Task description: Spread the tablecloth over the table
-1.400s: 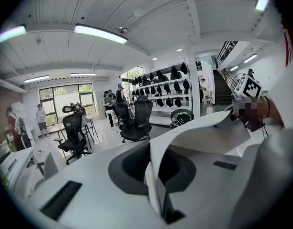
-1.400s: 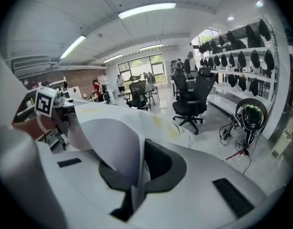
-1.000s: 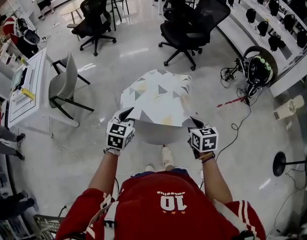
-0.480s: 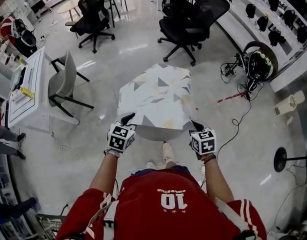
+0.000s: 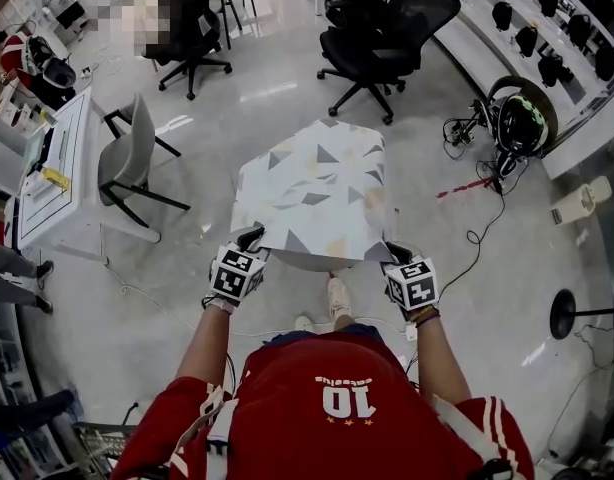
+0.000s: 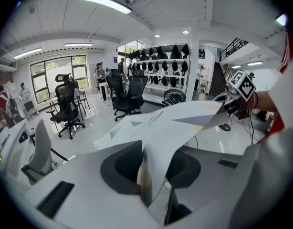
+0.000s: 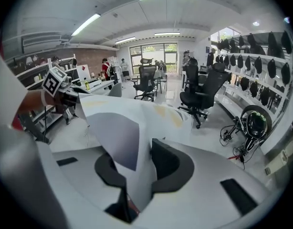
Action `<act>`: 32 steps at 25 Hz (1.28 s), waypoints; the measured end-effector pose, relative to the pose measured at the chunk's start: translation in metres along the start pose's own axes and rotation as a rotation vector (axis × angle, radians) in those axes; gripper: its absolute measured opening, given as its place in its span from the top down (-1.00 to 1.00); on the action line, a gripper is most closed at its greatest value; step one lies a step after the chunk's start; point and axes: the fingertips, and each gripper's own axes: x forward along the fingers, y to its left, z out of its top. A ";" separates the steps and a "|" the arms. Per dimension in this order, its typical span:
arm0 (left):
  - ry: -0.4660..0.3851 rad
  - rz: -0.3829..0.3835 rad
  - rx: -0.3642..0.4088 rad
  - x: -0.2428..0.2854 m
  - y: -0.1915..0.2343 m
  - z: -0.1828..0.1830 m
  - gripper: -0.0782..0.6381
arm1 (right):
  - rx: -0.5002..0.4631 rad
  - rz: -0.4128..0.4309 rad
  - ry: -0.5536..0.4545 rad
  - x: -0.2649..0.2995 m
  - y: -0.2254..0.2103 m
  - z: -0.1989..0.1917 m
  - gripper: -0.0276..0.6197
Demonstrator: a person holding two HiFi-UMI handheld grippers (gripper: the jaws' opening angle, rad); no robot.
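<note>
The white tablecloth with grey and yellow triangles lies draped over the small table, seen from above in the head view. My left gripper is at its near left corner and my right gripper at its near right corner. In the left gripper view the cloth corner hangs loosely between the opening jaws of the left gripper. In the right gripper view the other corner hangs between the opening jaws of the right gripper, and the pads do not press it.
Black office chairs stand beyond the table and a grey chair with a white desk to the left. Cables and a round device lie on the floor at the right. The person's shoe is under the table's near edge.
Both grippers came down and toward the person with the near corners, and the cloth settled flatter over the table. Both pairs of jaws went from shut on the corners to spread apart.
</note>
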 end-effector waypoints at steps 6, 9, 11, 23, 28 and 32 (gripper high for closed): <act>0.016 0.005 -0.007 -0.010 -0.008 -0.016 0.51 | -0.019 0.027 0.023 -0.012 0.010 -0.012 0.62; 0.036 0.014 -0.001 -0.015 -0.011 -0.026 0.49 | -0.060 0.054 0.052 -0.019 0.017 -0.019 0.59; 0.048 0.020 -0.008 -0.020 -0.010 -0.036 0.48 | -0.091 0.081 0.082 -0.023 0.023 -0.026 0.56; 0.168 -0.030 -0.043 -0.047 -0.008 -0.089 0.45 | -0.125 0.152 0.208 -0.047 0.030 -0.055 0.50; 0.184 -0.036 -0.065 -0.063 -0.005 -0.103 0.46 | -0.143 0.156 0.245 -0.059 0.031 -0.064 0.50; 0.117 -0.005 -0.122 -0.067 0.011 -0.094 0.47 | -0.080 0.149 0.189 -0.059 0.029 -0.053 0.50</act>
